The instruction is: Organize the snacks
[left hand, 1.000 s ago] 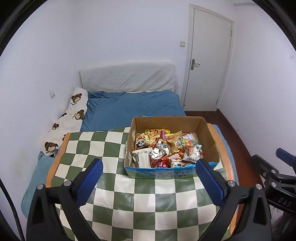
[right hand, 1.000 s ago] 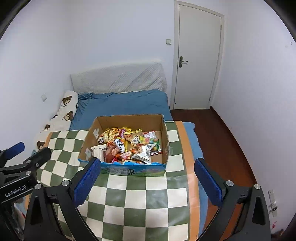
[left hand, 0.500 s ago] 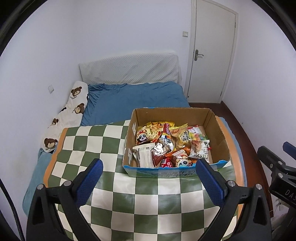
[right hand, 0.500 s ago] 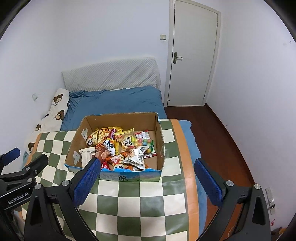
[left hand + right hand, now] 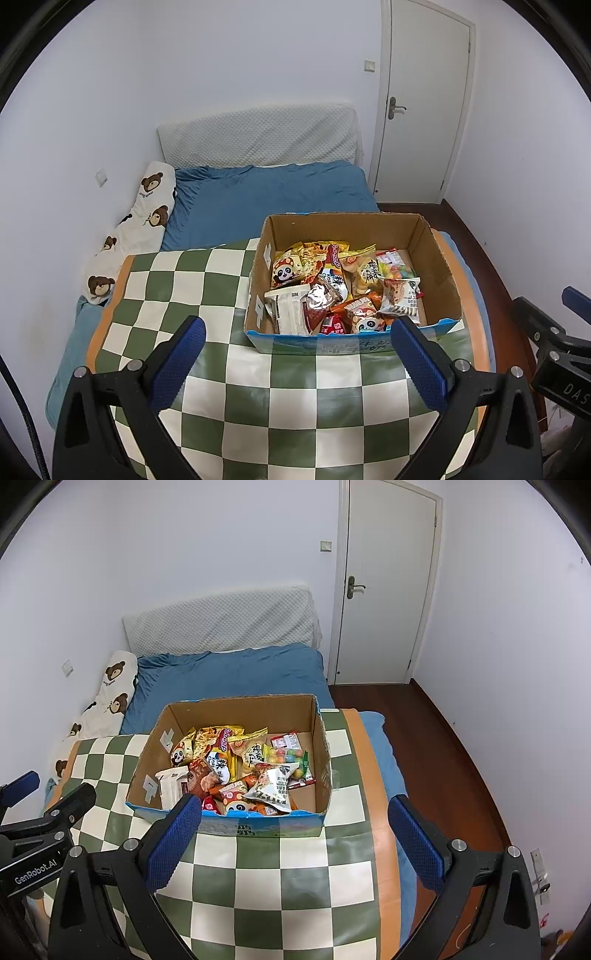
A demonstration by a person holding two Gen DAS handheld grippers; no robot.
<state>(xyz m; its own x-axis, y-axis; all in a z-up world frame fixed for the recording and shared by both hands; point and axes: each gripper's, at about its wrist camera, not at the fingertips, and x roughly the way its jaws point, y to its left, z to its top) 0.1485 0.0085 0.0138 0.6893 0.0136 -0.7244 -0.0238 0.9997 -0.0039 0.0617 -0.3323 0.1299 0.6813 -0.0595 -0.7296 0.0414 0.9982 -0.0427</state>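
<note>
The box (image 5: 354,280) of snacks (image 5: 343,291) sits on the checked cloth (image 5: 207,291), toward its far right corner, its right wall close to the cloth's orange right border; the cloth lies over the near end of a blue bed (image 5: 269,203). The box is open at the top; the packets are heaped against its left wall and near wall, with bare cardboard floor showing along the right side; a white packet (image 5: 275,784) lies on top near the middle, and a panda packet (image 5: 286,271) leans at the far left of the heap.

The left gripper (image 5: 295,354) hangs above the cloth's near edge, fingers spread wide, nothing between them; its right finger (image 5: 419,363) overlaps the box's near right corner in view. The right gripper (image 5: 291,834) is likewise spread and empty, level with the box's near wall; its left finger (image 5: 171,842) crosses the box's near left corner in view.

A bear pillow (image 5: 136,229) lies along the bed's left edge; a door (image 5: 384,583) stands shut beyond.
</note>
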